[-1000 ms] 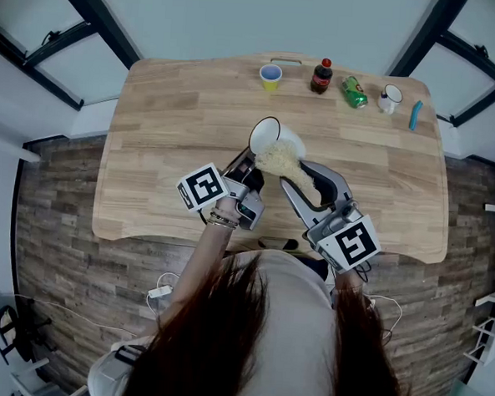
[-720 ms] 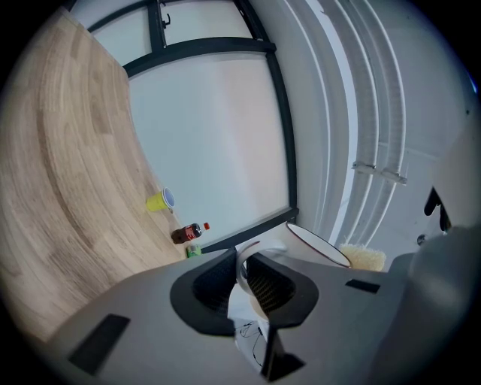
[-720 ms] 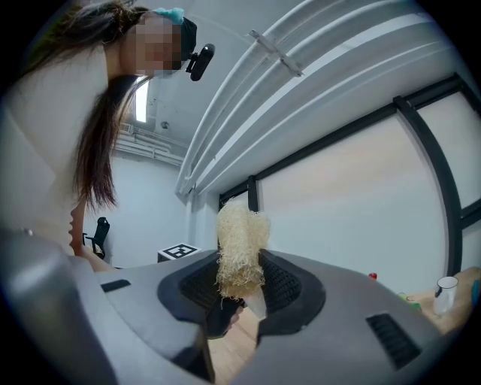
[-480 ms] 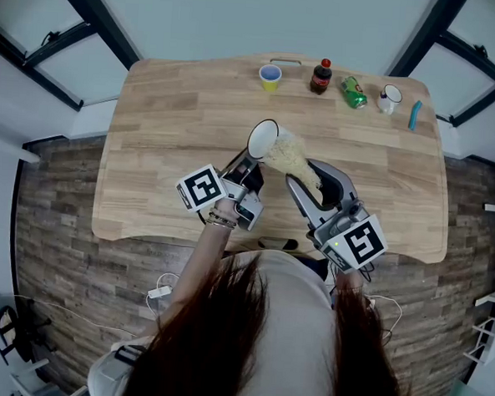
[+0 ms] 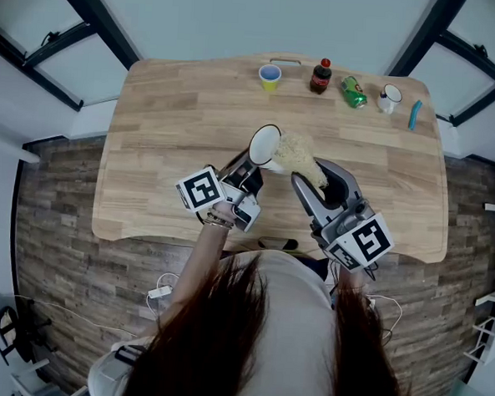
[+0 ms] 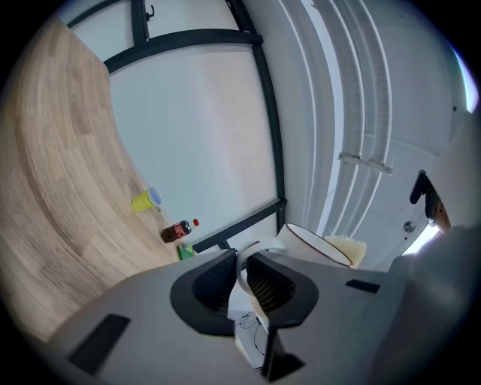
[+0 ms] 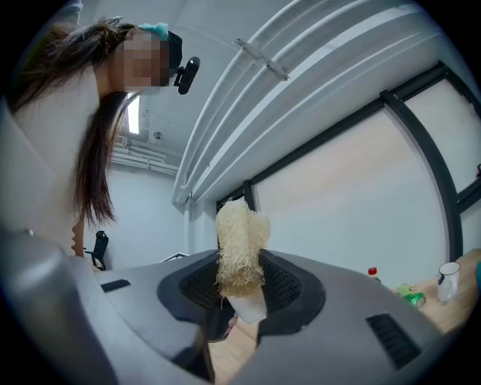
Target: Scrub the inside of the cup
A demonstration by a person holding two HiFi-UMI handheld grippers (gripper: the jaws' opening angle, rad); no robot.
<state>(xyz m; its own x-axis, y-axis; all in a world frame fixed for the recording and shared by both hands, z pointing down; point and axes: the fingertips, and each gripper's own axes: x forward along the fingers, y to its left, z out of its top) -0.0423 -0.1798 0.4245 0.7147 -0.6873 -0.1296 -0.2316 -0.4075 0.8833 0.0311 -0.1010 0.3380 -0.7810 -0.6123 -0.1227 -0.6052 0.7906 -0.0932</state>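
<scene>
**Lighting and Image Quality**

Head view: bright, even, diffuse light, with only faint, soft shadows on the table (image 5: 169, 113). Wide-angle distortion bows its edges. Both gripper views: strong fisheye curvature, black vignetted corners, nearest foreground slightly soft. Right gripper view: a ceiling lamp (image 7: 135, 113) glares. Left gripper view: overexposed patch at right.

white cup (image 5: 264, 144) with a dark rim, pale yellow loofah (image 5: 299, 155).

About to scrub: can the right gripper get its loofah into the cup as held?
Probably yes. The left gripper holds the cup by its handle, tipped and mouth uncovered. The right gripper's loofah sits right beside it with nothing between. Its angle to the mouth is unclear.
</scene>
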